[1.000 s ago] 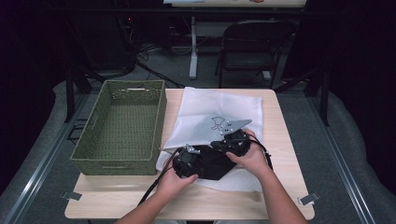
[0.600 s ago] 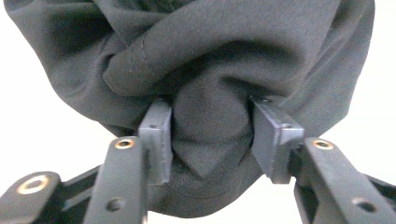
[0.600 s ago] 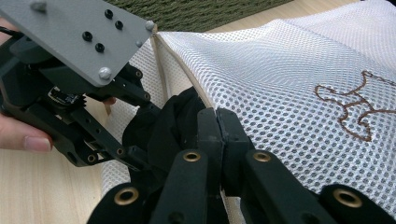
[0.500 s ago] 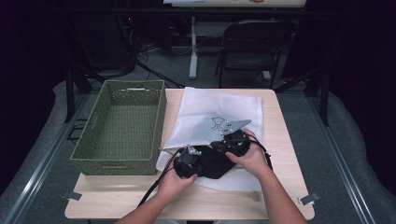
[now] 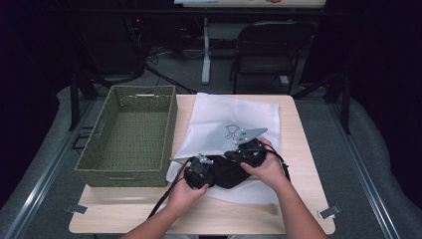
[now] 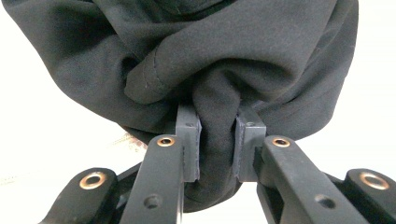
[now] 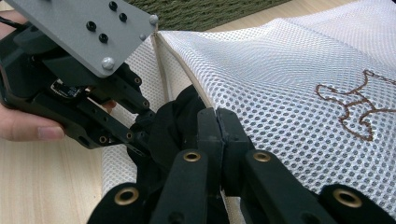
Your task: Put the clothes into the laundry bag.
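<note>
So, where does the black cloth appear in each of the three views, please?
High view: black cloth lies low in the centre, between the two grippers.
Left gripper view: it covers the upper picture, pinched between the jaws.
Right gripper view: bottom centre-left, at the bag's opening.
Shared landmark: white mesh bag.

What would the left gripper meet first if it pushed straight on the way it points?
More of the black garment its jaws already pinch: the bunched folds lie right ahead of the left gripper. Behind them is probably the white mesh bag, though depth is unclear.
</note>
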A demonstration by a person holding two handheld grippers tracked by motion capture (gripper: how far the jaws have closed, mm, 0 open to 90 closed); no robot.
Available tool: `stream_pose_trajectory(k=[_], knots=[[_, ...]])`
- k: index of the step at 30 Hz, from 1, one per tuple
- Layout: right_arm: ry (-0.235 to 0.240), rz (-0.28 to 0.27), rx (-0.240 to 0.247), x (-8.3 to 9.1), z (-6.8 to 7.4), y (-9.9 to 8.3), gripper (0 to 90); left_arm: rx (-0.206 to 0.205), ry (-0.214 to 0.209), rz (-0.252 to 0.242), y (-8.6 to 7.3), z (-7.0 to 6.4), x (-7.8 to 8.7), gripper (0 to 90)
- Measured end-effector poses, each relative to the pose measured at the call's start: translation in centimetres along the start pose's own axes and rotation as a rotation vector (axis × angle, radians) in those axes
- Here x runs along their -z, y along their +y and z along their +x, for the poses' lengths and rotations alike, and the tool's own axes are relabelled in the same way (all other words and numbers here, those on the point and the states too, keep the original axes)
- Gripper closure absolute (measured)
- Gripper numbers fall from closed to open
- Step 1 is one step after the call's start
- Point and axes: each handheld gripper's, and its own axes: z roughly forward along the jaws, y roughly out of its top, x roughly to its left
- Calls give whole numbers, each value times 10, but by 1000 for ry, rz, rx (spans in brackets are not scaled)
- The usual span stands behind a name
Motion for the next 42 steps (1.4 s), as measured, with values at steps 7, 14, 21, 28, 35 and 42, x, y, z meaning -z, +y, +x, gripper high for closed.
stream_pose_trajectory(k=[7,14,21,28,35,42], knots=[[-1,-1,-5,0,1,0,896,19,-28,-7,2,2,2,785],[-1,1,3,0,1,0,896,39,-44,-17,6,2,3,788],[0,0,3,1,2,0,896,59,-49,-31,12,4,3,789],[5,-6,4,2,3,1,896,64,-51,-34,19,6,4,790],[9,-8,11,2,4,2,897,79,-45,-46,27,5,4,790],[11,-9,13,3,4,3,897,77,-37,-47,36,5,3,789]])
